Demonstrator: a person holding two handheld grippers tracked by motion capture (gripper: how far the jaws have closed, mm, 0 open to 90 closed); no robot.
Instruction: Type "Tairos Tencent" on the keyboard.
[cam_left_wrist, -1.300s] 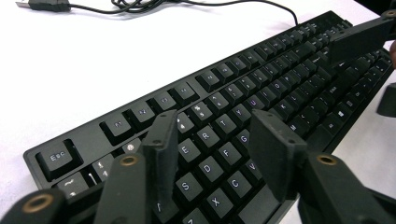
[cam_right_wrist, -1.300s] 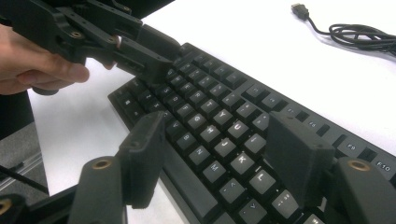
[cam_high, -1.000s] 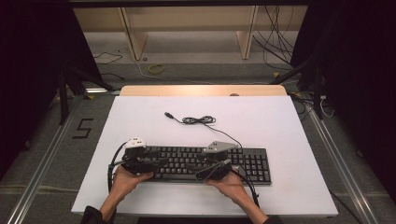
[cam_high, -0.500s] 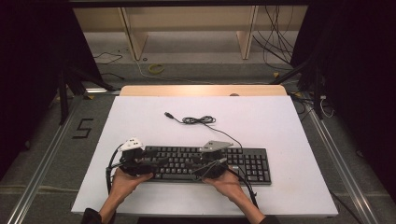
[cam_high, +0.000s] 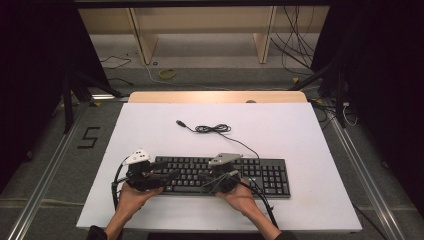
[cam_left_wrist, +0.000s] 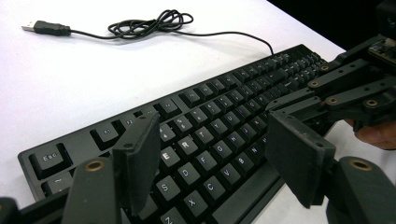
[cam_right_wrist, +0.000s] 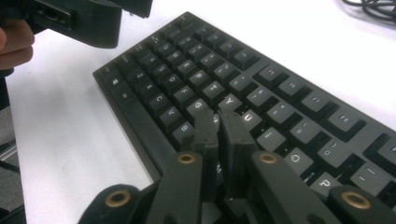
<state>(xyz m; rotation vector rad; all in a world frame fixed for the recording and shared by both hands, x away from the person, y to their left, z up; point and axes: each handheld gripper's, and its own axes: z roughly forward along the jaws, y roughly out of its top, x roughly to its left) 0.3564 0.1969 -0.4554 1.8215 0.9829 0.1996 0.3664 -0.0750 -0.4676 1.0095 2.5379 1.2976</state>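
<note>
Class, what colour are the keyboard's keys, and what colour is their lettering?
The keyboard has black keys with white lettering, clearest in the left gripper view.

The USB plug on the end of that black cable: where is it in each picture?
High view: USB plug lies on the white table behind the keyboard, left of the cable's coil.
Left gripper view: top left corner.
Right gripper view: not in it.
Shared landmark: the keyboard.
</note>
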